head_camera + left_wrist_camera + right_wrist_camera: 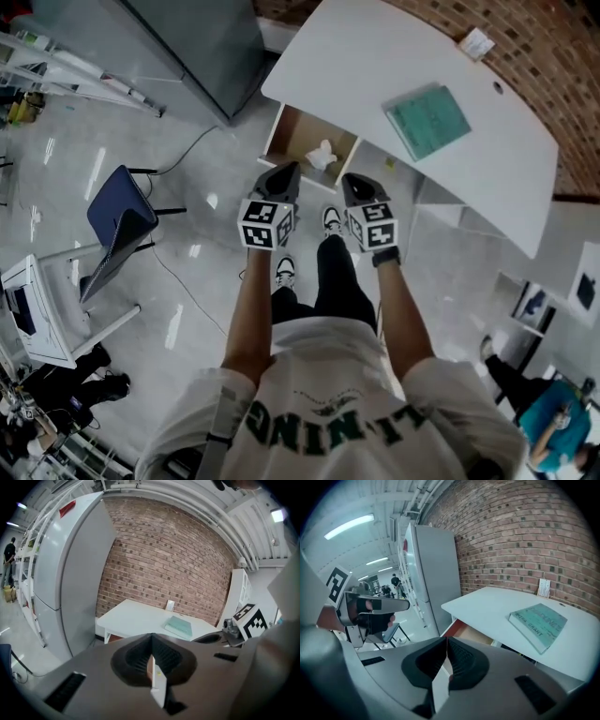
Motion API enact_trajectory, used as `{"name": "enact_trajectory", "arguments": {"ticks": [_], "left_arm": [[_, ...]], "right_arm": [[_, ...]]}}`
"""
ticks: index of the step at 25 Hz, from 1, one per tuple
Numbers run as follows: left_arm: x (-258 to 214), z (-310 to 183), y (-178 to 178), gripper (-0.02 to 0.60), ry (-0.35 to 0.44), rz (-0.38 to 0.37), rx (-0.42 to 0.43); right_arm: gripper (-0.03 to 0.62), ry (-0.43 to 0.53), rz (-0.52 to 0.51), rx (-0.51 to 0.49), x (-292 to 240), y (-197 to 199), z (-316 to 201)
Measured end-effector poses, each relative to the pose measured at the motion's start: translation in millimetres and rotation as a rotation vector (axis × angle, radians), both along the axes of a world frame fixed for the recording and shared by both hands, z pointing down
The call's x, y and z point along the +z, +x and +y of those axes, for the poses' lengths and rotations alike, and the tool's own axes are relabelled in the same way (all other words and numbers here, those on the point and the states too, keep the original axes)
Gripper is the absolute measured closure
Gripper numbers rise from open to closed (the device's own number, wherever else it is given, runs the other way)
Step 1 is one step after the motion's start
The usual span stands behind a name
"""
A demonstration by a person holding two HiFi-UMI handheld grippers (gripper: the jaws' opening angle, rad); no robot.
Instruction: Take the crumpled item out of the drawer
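An open wooden drawer [298, 134] sticks out from under the white table [375, 66]. In it lies a crumpled white item [322, 155]. My left gripper [287, 169] hangs just short of the drawer's front, jaws shut and empty. My right gripper [353, 179] is beside it on the right, also shut on nothing. In the left gripper view the shut left gripper [151, 649] points at the table [136, 618]. In the right gripper view the shut right gripper [446, 645] points toward the drawer [471, 634]. The crumpled item is hidden in both gripper views.
A green book [427, 120] and a small white card [476, 42] lie on the table. A grey fridge [187, 47] stands left of the table. A blue chair [117, 220] is on the floor at left. A brick wall [173, 559] runs behind the table.
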State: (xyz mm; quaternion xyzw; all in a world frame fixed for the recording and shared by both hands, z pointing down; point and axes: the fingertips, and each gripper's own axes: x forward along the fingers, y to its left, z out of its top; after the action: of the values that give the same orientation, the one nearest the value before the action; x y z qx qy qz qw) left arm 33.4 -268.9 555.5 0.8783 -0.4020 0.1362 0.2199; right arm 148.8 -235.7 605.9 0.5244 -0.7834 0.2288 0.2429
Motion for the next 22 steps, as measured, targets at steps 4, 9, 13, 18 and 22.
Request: {"name": "enact_trajectory", "arguments": {"ticks": [4, 9, 13, 18, 22], "left_arm": [[36.1, -19.5, 3.5, 0.589, -0.018, -0.018, 0.032], [76.9, -43.8, 4.6, 0.589, -0.04, -0.06, 0.08], [111.2, -51.3, 2.0, 0.589, -0.054, -0.094, 0.126], [138.7, -64.4, -1.0, 0.589, -0.065, -0.041, 0.14], [154.1, -77.7, -3.2, 0.589, -0.057, -0.001, 0.135]], "right_arm": [[0.589, -0.061, 0.011, -0.008, 45.1, -5.2, -18.0], [0.589, -0.116, 0.021, -0.044, 94.8, -10.0, -47.1], [0.586, -0.152, 0.047, -0.077, 126.8, -14.4, -66.3], [0.538, -0.208, 0.071, -0.053, 175.6, -8.7, -88.4], [0.49, -0.251, 0.083, -0.023, 209.6, -5.5, -101.2]]}}
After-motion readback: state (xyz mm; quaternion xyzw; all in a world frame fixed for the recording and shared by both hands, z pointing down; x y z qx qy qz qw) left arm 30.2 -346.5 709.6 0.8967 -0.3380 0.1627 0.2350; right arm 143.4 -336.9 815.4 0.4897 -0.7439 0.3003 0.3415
